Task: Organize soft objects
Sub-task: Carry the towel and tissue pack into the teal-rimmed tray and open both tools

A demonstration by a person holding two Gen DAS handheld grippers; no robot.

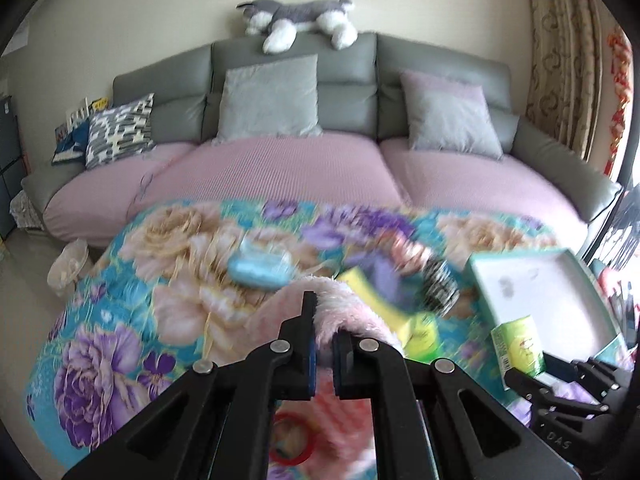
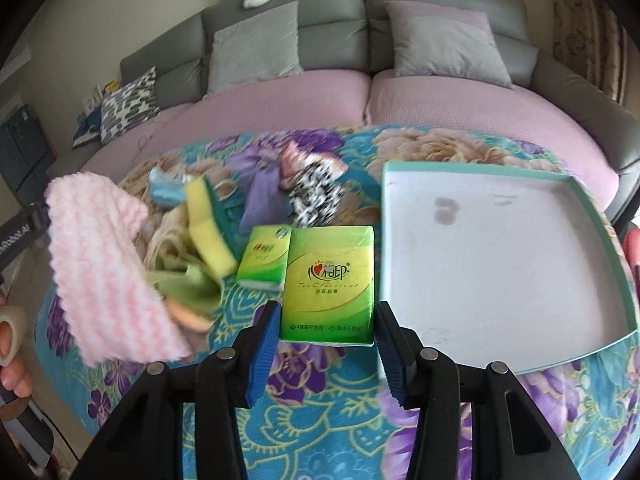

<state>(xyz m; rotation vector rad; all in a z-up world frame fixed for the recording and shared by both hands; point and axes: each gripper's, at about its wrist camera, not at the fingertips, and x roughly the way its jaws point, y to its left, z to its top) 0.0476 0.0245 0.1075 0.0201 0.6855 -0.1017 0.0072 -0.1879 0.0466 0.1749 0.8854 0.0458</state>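
Note:
My left gripper (image 1: pixel 325 344) is shut on a fluffy pink cloth (image 1: pixel 340 308) and holds it above the flowered table; the cloth also shows hanging at the left of the right wrist view (image 2: pixel 108 280). My right gripper (image 2: pixel 326 344) is open, its blue pads on either side of a green tissue pack (image 2: pixel 330 284) without clearly touching it. A second green pack (image 2: pixel 262 258), a yellow-green sponge (image 2: pixel 208 228), a purple cloth (image 2: pixel 262 196), a black-and-white cloth (image 2: pixel 316 196), a blue pack (image 2: pixel 166 188) and an orange puff (image 2: pixel 188 316) lie in a heap. A shallow teal-rimmed tray (image 2: pixel 400 240) sits to the right.
The table carries a teal flowered cover (image 2: pixel 320 420). Behind it stands a grey sofa with pink seats (image 2: pixel 288 96) and cushions, a plush dog (image 1: pixel 300 20) on its back. A red tape ring (image 1: pixel 290 440) lies under my left gripper. A waste bin (image 1: pixel 68 266) stands at the left.

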